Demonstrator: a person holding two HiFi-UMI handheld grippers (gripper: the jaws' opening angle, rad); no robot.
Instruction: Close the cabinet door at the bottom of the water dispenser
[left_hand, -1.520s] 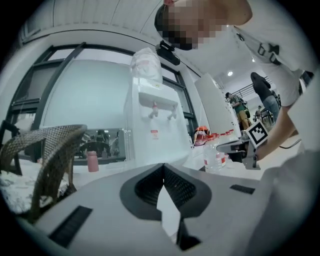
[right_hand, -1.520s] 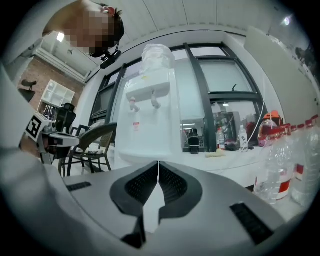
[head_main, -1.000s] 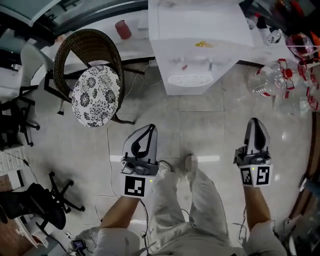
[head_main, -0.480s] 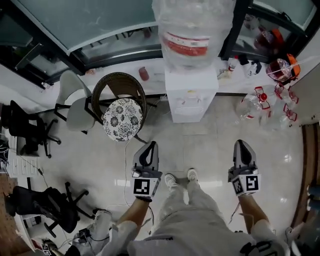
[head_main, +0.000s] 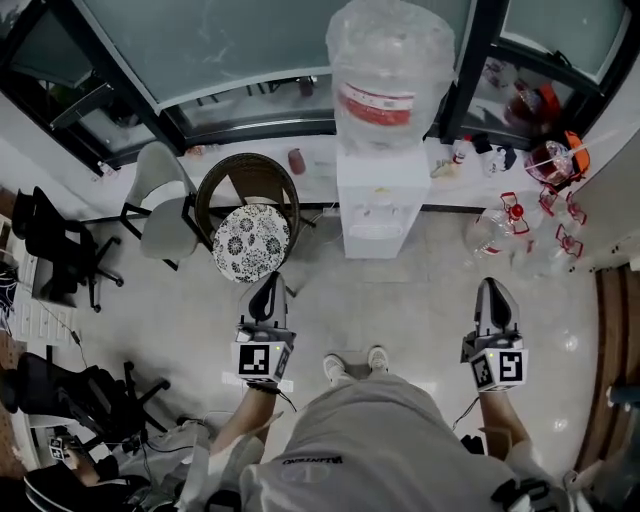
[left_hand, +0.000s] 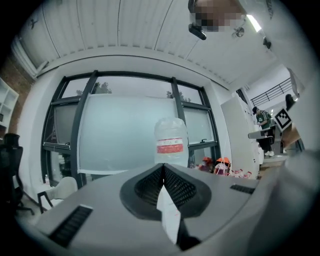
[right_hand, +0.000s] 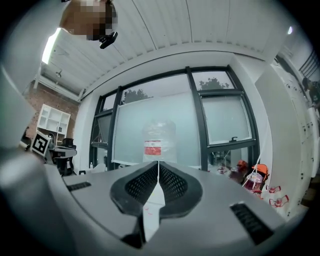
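A white water dispenser (head_main: 381, 205) stands against the window wall with a big clear bottle (head_main: 390, 70) on top; I cannot make out its bottom cabinet door from here. My left gripper (head_main: 267, 288) is shut and empty, held level well in front of the dispenser, to its left. My right gripper (head_main: 496, 293) is also shut and empty, out to the dispenser's right. In the left gripper view the bottle (left_hand: 171, 144) rises beyond the closed left gripper (left_hand: 162, 166). In the right gripper view the bottle (right_hand: 159, 140) stands behind the closed right gripper (right_hand: 158, 163).
A wicker chair with a flowered cushion (head_main: 251, 240) stands left of the dispenser, a white chair (head_main: 164, 205) beside it. Empty water bottles (head_main: 520, 225) lie on the floor at right. Black office chairs (head_main: 70, 395) sit at left. A person's feet (head_main: 352, 362) stand on tile between the grippers.
The head view has pulled up and back, so the dispenser and its bottle now look smaller and farther. Both grippers have risen and stayed shut.
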